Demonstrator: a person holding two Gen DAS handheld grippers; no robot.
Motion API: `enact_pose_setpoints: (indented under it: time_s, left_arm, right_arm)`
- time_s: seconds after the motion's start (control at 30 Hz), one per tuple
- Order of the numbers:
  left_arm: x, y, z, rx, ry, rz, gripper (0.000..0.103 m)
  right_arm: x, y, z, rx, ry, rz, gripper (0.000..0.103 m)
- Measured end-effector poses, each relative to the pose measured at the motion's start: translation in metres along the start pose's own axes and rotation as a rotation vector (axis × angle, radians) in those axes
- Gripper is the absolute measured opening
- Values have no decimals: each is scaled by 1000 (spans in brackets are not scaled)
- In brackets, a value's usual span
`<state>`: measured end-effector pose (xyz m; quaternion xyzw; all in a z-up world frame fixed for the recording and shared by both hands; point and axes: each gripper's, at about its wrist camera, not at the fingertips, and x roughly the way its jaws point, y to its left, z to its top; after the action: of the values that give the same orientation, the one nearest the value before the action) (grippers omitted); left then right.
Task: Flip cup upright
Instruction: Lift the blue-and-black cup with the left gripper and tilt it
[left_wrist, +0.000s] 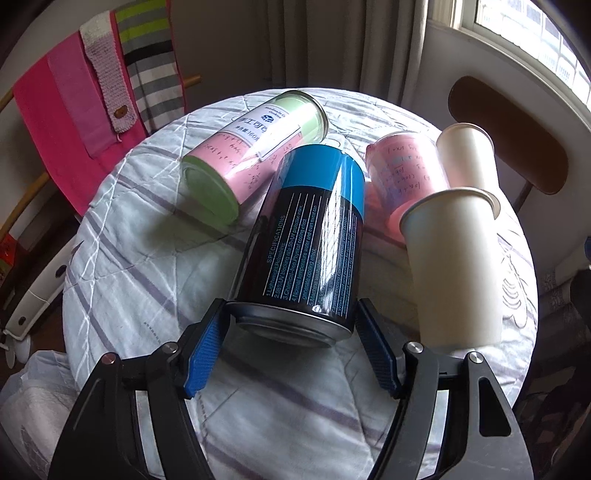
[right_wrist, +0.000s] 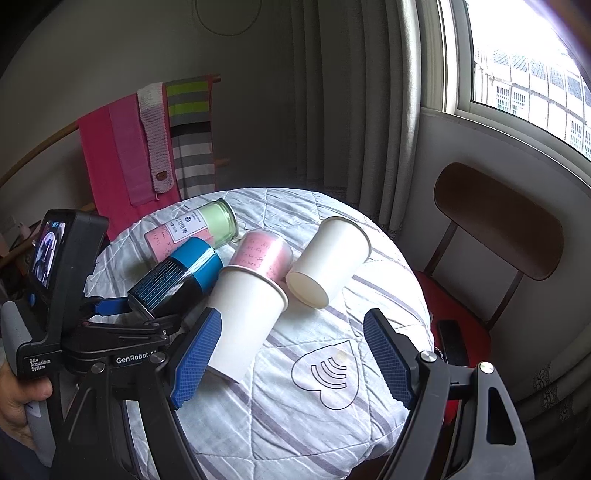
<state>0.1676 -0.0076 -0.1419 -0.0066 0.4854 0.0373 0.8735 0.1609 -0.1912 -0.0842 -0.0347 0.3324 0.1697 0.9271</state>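
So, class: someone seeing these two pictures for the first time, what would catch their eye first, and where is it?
Probably the black-and-blue can, lying on its side mid-table with its metal end between the fingers of the open left gripper. Next, the two white paper cups tipped over to its right, the nearer one beside the open right gripper. Behind them lie a pink-and-green jar and a pink cup, also on their sides.
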Motion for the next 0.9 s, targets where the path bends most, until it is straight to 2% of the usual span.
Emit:
enact_pose_setpoints:
  time_s: [0.27, 0.6, 0.73, 0.8, 0.9]
  left_arm:
    - [-21, 27, -31, 36, 25, -28, 71]
    - [-39, 57, -64, 61, 28, -52, 72]
    - [-38, 68, -63, 63, 18, -37, 89]
    - [-41, 69, -65, 84, 7, -34, 91]
    - [-53, 68, -72, 123, -14, -86, 94]
  right_arm:
    - [-4, 24, 2, -12, 5, 20, 81]
    - [-3, 67, -3, -44, 52, 33, 81]
    - [-3, 81, -2, -48, 64, 20, 81]
    - [-3, 86, -1, -54, 65, 8, 81]
    - [-5, 90, 3, -50, 68, -10, 81]
